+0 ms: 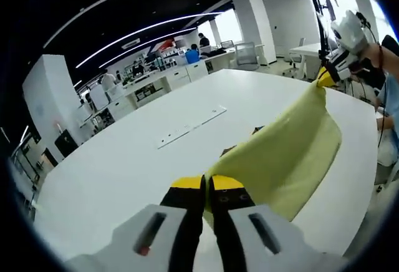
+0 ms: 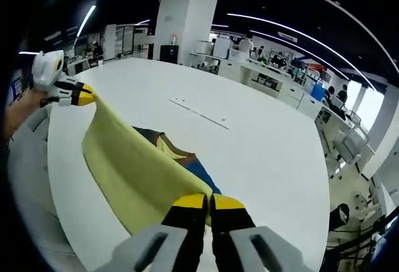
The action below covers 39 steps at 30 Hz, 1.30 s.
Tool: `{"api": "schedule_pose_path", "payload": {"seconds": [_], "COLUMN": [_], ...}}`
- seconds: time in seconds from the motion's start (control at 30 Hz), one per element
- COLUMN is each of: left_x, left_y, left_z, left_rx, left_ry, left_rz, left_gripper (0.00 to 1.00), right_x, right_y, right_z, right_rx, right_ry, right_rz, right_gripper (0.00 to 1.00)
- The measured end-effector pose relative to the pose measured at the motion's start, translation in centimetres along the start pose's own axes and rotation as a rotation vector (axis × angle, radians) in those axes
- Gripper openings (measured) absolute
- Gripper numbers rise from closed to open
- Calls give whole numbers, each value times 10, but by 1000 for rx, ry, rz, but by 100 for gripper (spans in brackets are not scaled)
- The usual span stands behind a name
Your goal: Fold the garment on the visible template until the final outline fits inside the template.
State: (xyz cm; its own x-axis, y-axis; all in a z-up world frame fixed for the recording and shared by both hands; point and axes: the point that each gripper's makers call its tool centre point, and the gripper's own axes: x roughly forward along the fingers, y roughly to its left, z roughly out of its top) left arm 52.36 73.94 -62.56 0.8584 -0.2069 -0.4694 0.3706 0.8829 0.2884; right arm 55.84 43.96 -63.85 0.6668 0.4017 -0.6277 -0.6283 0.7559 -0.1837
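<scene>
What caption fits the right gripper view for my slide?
Both grippers, right and left, lift a yellow garment above the white table.

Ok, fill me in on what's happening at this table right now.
A person is working two handheld grippers on a yellow garment. The left gripper and the right gripper are each shut on an edge of it, holding it lifted and stretched between them above the white table. A dark, multicoloured template lies on the table beneath the cloth. The fold is not finished.
</scene>
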Motion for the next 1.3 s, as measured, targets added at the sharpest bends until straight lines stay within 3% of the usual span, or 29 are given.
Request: {"api": "schedule_pose_path", "payload": {"seconds": [0.5,1.0,1.1,1.3], "left_x": [56,102,109,116], "left_y": [21,19,18,14], "left_z": [-5,-52,-58,-69], "left_rx": [29,-71,-171,-162], "left_ry": [39,101,95,120], "left_rz": [50,58,37,33], "left_gripper": [0,0,0,0], "right_x": [54,115,123,133], "right_y": [-19,-24,-24,-24], "right_z": [4,-24,-30,-39], "right_rx": [11,90,82,89], "right_ry": [23,97,109,118], "right_rz": [-29,19,22,39], "right_gripper": [0,0,0,0]}}
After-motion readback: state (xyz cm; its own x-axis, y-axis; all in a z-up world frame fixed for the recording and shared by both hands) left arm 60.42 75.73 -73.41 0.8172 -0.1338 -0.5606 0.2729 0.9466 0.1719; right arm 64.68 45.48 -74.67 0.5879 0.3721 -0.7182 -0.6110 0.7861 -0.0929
